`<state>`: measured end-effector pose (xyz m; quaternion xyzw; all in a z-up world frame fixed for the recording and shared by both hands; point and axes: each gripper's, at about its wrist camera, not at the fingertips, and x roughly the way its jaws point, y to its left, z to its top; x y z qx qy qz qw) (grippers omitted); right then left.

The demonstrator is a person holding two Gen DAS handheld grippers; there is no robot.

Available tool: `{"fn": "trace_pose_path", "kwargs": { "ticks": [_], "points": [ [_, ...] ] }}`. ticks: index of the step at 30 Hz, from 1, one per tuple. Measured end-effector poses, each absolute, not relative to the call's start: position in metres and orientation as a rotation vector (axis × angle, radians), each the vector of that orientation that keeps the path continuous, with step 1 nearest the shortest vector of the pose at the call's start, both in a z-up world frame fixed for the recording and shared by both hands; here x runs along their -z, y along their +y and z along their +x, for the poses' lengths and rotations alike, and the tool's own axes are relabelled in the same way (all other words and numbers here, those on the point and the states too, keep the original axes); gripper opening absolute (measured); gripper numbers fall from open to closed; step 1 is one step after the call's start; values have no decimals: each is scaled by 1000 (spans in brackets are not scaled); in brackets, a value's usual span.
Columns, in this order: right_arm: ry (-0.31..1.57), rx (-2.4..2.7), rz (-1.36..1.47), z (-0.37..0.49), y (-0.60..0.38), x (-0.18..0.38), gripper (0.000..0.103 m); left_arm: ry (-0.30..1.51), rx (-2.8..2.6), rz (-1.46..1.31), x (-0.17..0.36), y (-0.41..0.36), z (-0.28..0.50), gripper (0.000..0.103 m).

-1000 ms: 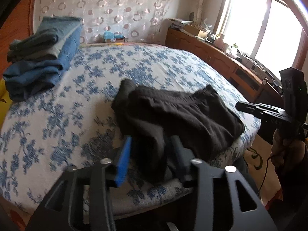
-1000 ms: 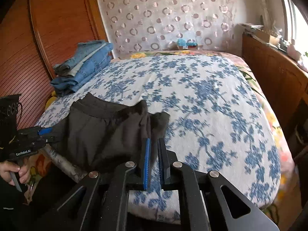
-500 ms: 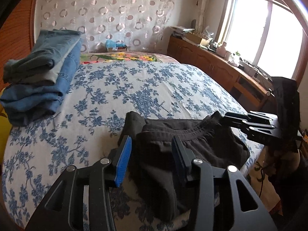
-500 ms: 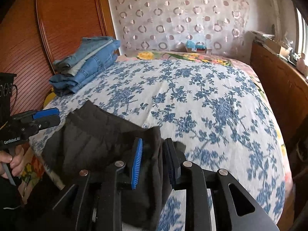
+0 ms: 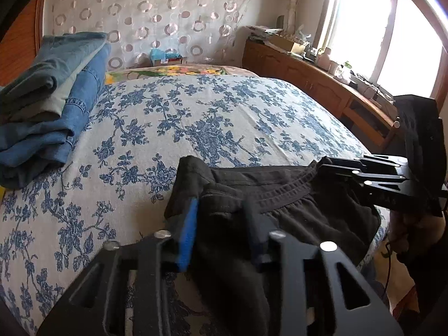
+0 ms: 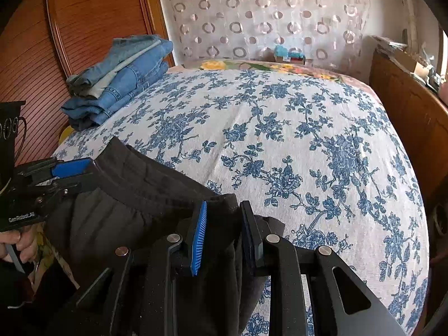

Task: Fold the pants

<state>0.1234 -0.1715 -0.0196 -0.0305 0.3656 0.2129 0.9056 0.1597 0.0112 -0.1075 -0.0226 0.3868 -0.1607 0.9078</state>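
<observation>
The left gripper (image 5: 221, 229), its jaws just closing, and the right gripper (image 6: 224, 232) each clenched one end of the black pants' (image 5: 308, 210) waistband at the bed's (image 5: 196, 117) near edge, apparently to stretch it for folding.

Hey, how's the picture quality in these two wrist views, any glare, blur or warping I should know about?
Left wrist view: the window is blown out white; the bed edges bow with fisheye curve; the left gripper, close up, looks soft. Right wrist view: even light, no glare; the headboard curves at the frame's edge; black pants show little detail in their folds.
</observation>
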Motion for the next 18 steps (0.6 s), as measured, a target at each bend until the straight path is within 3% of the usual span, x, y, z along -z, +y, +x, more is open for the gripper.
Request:
{"fn": "trace_pose_path", "kwargs": {
  "ticks": [1,2,11,18],
  "points": [
    [752,-446,-61,123,-172,19,12,796,337,-44,106,10,159,17],
    [746,-453,-63,121,-172,18,10,791,345,-44,105,10,159,14],
    [622,-403,-15,97,-188,-8,9,702,366,-46,71,5,158,11],
    [651,-375,-70,101,-175,1,9,760,314,-32,83,6,168,16]
  ]
}}
